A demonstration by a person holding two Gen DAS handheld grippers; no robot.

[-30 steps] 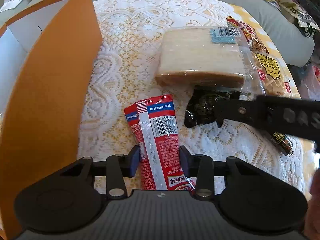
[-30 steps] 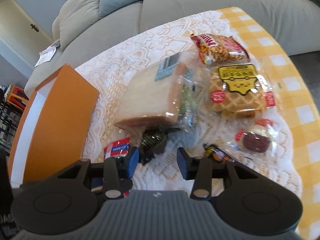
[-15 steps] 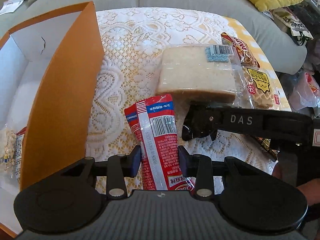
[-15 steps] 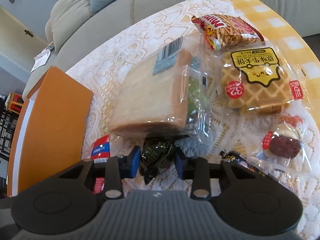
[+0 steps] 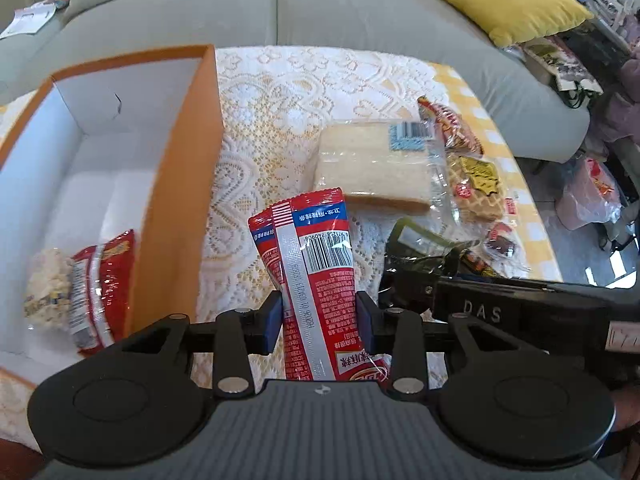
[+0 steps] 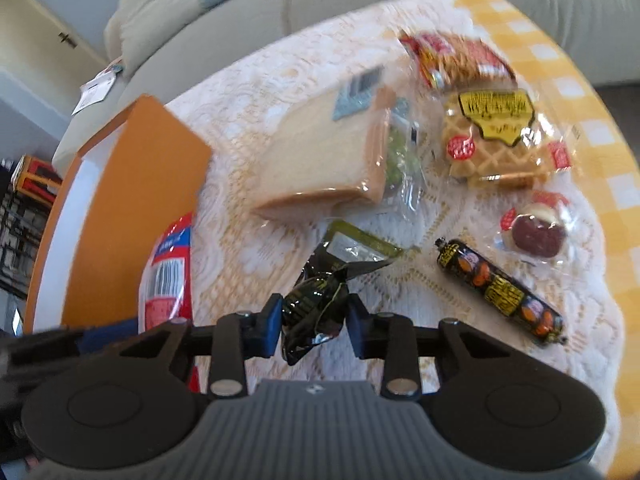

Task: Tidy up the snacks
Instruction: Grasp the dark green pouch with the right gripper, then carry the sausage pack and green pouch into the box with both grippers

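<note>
A: Your left tool (image 5: 318,322) is clenched on the red packet (image 5: 316,276), lifted just right of the orange box (image 5: 176,208). Your right tool (image 6: 312,326) grips the black wrapper (image 6: 320,300) above the table (image 6: 404,280).

B: How much is done?

A: Little, I judge. One red snack bag (image 5: 96,284) lies in the box, left of your left tool. Ahead of your right tool wait the sandwich (image 6: 324,160), waffle pack (image 6: 500,140), black sausage (image 6: 500,292), round cake (image 6: 532,232) and a red-and-yellow snack bag (image 6: 456,60).
</note>
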